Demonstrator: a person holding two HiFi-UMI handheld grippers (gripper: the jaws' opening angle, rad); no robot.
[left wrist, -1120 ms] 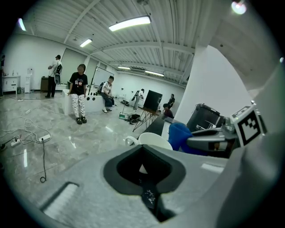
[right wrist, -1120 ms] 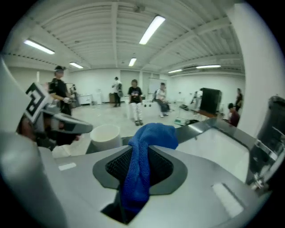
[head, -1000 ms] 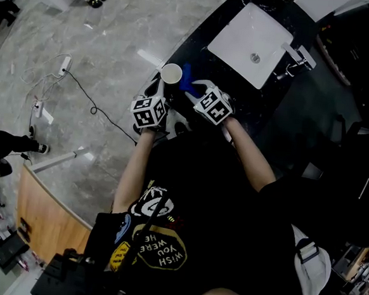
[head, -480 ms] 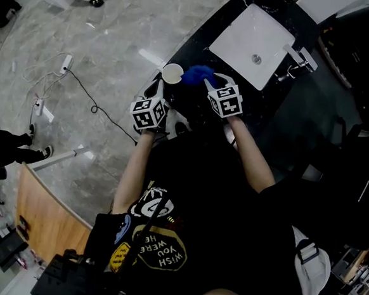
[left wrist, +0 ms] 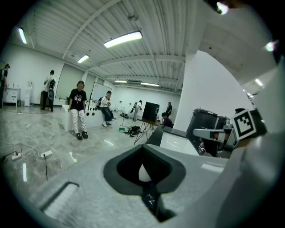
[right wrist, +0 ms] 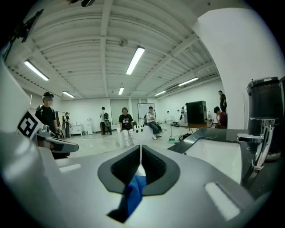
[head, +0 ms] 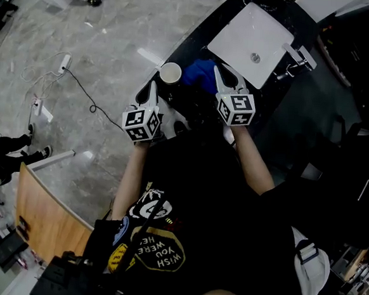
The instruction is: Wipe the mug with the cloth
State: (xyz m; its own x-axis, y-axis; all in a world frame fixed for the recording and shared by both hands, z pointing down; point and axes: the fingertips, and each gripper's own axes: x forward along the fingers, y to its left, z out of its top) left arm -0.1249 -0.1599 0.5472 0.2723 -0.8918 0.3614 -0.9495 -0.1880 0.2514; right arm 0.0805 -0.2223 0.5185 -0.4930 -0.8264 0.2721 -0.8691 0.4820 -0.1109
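A white mug [head: 170, 73] stands upright near the front edge of the dark counter [head: 192, 46]. Just right of it lies a bunched blue cloth [head: 200, 73]. My right gripper [head: 221, 73] reaches it from the right, and its jaws are closing on a fold of the cloth [right wrist: 133, 191], which sits pinched between them. My left gripper [head: 152, 88] hovers off the counter edge, below and left of the mug, apart from it. Its jaws [left wrist: 144, 168] stand together with nothing held. A sliver of the white mug [left wrist: 144, 173] shows past them.
A white sink basin [head: 254, 34] with a faucet [head: 298, 57] lies behind the cloth on the counter. A black machine [right wrist: 266, 107] stands right of the sink. A cable and power strip [head: 65, 64] lie on the grey floor to the left. Several people stand in the hall.
My right gripper has drawn back to the right and the cloth has shifted away from the mug's side. My left gripper has pulled back down and left from the mug.
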